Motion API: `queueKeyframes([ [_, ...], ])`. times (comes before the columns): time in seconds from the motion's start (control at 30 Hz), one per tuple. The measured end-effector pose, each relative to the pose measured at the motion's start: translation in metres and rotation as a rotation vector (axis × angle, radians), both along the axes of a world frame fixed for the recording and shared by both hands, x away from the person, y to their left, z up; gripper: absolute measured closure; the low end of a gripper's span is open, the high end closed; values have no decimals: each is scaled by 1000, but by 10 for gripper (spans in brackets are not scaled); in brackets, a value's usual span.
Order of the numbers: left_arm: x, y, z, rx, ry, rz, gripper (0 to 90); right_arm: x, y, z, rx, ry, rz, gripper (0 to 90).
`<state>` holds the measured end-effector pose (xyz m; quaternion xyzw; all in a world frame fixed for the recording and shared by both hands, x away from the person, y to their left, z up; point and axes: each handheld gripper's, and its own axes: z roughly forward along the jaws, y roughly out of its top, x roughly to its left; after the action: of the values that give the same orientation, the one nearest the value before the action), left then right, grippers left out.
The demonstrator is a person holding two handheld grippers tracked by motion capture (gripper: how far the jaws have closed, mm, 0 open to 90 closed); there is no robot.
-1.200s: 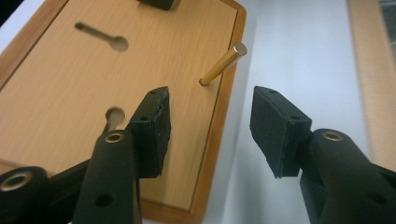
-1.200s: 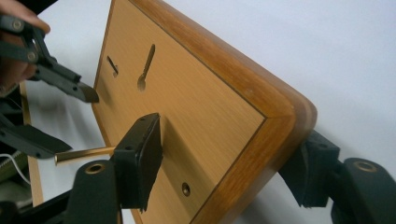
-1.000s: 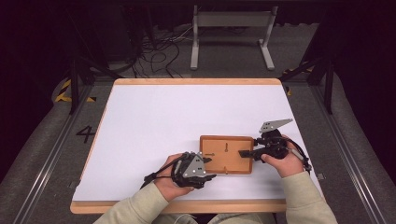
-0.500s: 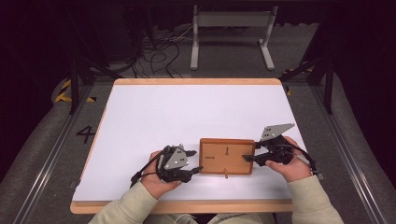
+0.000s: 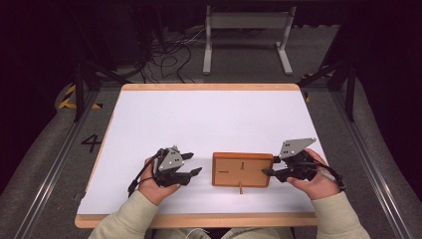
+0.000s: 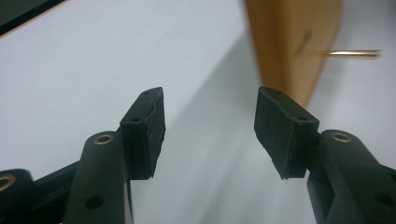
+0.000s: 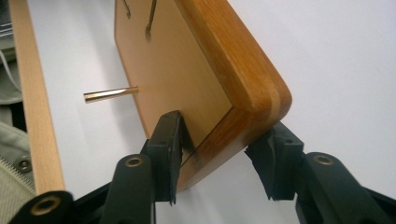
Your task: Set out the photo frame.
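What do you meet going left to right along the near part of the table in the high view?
Left claw, open over the white tabletop → wooden board with a small brass peg at its near edge → right claw, gripping the board's right edge.

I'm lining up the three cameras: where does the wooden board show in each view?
High view: wooden board, lower centre, between the grippers.
Left gripper view: top right, beyond the jaws.
Right gripper view: centre, its corner between the jaws.
Shared landmark: brass pin.
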<state>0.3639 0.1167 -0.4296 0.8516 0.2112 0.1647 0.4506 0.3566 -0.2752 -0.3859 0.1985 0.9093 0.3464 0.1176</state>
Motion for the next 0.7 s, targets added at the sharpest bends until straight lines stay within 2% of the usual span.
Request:
queueKeyframes([
  [0.23,12,13,-6,-16,30,63,437,-11,-3,3,0,-5,42,622],
  [0.4,16,17,-8,-22,45,76,436,-17,-4,4,0,11,65,651],
  [0.6,17,18,-9,-22,52,82,435,-24,-3,6,-30,11,103,668],
  [0.7,17,19,-9,-21,52,82,436,-25,-2,5,-49,25,115,663],
])
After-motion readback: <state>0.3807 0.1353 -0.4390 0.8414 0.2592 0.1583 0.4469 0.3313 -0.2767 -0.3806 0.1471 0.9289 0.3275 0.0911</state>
